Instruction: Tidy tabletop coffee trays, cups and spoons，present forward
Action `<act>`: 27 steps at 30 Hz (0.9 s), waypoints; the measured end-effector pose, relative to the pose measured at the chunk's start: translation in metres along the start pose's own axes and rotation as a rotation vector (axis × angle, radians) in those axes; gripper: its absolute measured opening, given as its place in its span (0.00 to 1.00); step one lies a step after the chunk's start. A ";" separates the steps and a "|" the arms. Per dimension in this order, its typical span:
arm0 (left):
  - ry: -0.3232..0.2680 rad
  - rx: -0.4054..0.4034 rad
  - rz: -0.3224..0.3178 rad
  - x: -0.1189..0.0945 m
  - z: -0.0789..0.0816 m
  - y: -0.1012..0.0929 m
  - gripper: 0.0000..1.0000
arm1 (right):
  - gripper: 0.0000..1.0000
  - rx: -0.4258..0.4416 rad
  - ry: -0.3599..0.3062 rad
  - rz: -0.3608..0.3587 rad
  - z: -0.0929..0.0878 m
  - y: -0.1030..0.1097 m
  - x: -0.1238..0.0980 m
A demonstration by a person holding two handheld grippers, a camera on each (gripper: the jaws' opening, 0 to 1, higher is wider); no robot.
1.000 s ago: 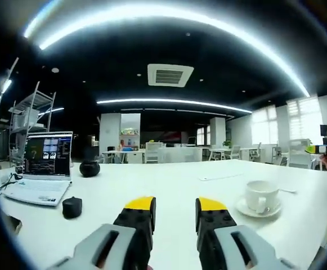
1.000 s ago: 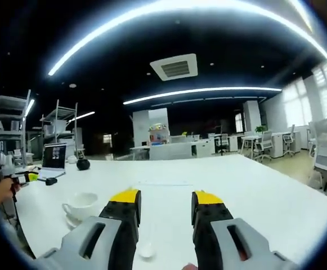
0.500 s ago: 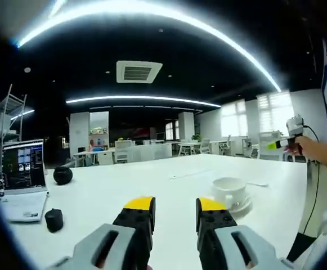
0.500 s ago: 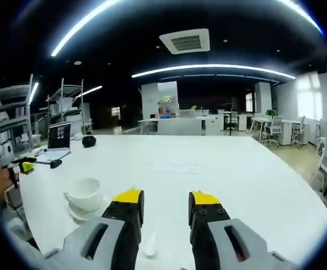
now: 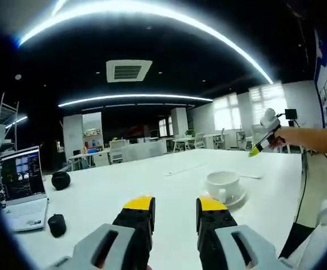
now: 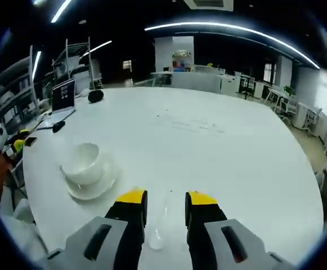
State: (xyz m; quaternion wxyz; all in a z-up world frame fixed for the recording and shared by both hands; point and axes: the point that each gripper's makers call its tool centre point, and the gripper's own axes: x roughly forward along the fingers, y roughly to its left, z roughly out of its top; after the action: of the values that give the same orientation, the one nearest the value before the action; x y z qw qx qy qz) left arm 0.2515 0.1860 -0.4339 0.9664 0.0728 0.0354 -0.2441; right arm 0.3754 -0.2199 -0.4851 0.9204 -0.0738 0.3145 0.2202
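Left gripper view
Left tool [image 5: 175,203]: grey body with black, yellow-tipped jaws rising from 6 o'clock, a narrow gap between the tips, nothing held.
Bench [image 5: 124,180]: broad white top, running away toward 12 o'clock.
White ceramic coffee cup [image 5: 223,184]: upright on a white round saucer [image 5: 236,199], at about 2 o'clock of the jaw tips, near them but apart.
Open silver laptop [image 5: 21,188]: at 9 o'clock, screen lit.
Small black puck-shaped object [image 5: 56,224]: just below the laptop, toward 8 o'clock.
Round black object [image 5: 61,180]: farther back on the bench, at 10 o'clock.
Right tool [image 5: 266,132]: held in a person's hand [image 5: 290,136] at 3 o'clock, yellow tip showing; its gap cannot be told here.

Right gripper view
Right tool [image 6: 166,199]: same grey and black build, yellow tips narrowly apart, holding nothing, tilted down over the bench.
White spoon [image 6: 158,233]: lying on the bench between the two jaws, bowl toward 6 o'clock, handle toward 12 o'clock.
Cup and saucer: at 9 to 10 o'clock of the jaw tips, beside the spoon, not touching it.
Laptop: far at 11 o'clock.
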 end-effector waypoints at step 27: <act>0.001 -0.007 0.026 -0.009 -0.004 0.003 0.32 | 0.24 -0.075 0.214 -0.027 -0.056 -0.005 0.051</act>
State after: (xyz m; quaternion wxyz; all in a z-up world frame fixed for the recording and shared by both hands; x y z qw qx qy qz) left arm 0.2446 0.1940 -0.4365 0.9697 0.0699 0.0359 -0.2311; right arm 0.3834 -0.2216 -0.5611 0.8809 -0.1357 0.4017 0.2105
